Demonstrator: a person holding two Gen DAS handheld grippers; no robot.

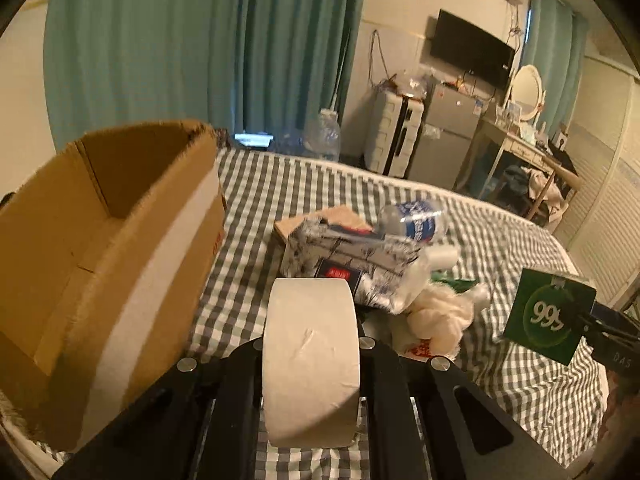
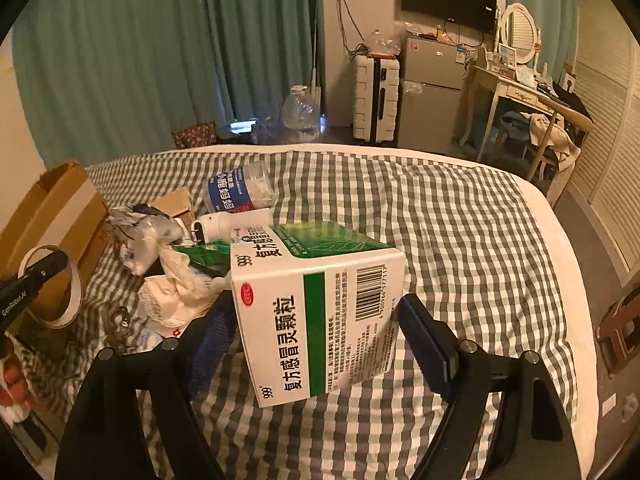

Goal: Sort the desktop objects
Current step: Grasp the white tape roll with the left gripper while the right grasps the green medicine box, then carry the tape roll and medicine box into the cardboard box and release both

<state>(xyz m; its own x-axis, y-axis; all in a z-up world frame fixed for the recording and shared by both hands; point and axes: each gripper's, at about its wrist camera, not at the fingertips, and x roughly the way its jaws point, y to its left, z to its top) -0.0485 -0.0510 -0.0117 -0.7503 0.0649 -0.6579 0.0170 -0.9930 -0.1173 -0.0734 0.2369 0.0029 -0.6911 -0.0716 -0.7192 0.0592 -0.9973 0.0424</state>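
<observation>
Tape roll (image 1: 310,364): one, white, edge-on, clamped in left gripper (image 1: 311,360).
Medicine box (image 2: 320,316): one, white with green stripe, pinched by right gripper (image 2: 316,332).
Cardboard box (image 1: 100,248): one, open.

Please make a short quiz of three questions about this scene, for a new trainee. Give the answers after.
1. True or false: the left gripper holds a roll of tape.
2. What does the right gripper hold? A) a water bottle B) a medicine box C) a white cloth
3. Fill in: the cardboard box stands on the ___ side of the pile of things on the checked bedsheet, seen from the left wrist camera.

Key
1. True: its fingers are closed on the roll.
2. B: the medicine box, white and green, sits between the blue pads.
3. Left.
</observation>
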